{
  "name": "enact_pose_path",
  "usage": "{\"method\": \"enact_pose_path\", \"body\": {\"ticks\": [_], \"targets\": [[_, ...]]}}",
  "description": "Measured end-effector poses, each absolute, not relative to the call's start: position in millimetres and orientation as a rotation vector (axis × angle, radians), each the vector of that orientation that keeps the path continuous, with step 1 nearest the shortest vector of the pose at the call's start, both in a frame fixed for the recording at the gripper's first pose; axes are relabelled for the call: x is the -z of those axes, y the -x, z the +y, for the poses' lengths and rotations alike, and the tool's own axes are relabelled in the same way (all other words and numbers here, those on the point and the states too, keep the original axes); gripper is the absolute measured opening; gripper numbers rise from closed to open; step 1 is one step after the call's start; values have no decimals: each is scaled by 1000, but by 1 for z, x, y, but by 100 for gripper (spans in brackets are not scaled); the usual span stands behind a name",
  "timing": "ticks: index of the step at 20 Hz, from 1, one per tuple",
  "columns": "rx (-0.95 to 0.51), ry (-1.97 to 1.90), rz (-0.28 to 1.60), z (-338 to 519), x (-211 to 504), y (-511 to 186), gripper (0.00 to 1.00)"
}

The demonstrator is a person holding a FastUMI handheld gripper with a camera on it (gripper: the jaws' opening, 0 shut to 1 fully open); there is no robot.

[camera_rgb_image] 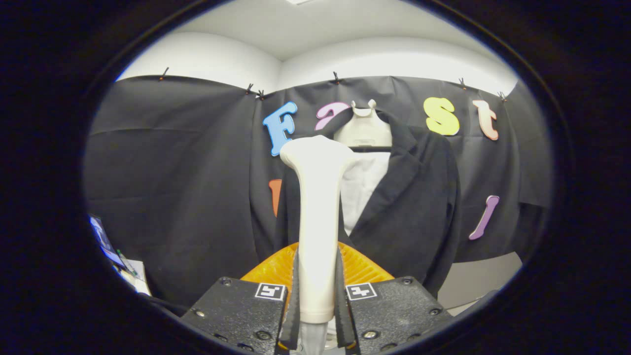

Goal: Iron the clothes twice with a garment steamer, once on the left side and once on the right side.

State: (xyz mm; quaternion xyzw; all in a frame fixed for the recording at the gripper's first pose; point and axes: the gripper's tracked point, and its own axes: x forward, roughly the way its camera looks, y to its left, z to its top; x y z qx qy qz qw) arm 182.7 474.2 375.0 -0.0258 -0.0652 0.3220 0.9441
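Holding steamer: tool clamped on its handle, lower centre. Jacket hangs on hanger, centre right, beyond. Step judged: approach before a pass. Next: bring head onto one jacket side.

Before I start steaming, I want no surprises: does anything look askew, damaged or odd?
Nothing stands out. The jacket hangs open on its hanger against the wall, and the steamer stands upright, clamped between the fingers, its head beside the left lapel.
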Motion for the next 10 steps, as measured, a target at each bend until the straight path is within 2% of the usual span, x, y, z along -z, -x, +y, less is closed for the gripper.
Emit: {"method": "enact_pose_path", "body": {"ticks": [10], "targets": [[-674,93,-168,542,-391,-215,32]]}}
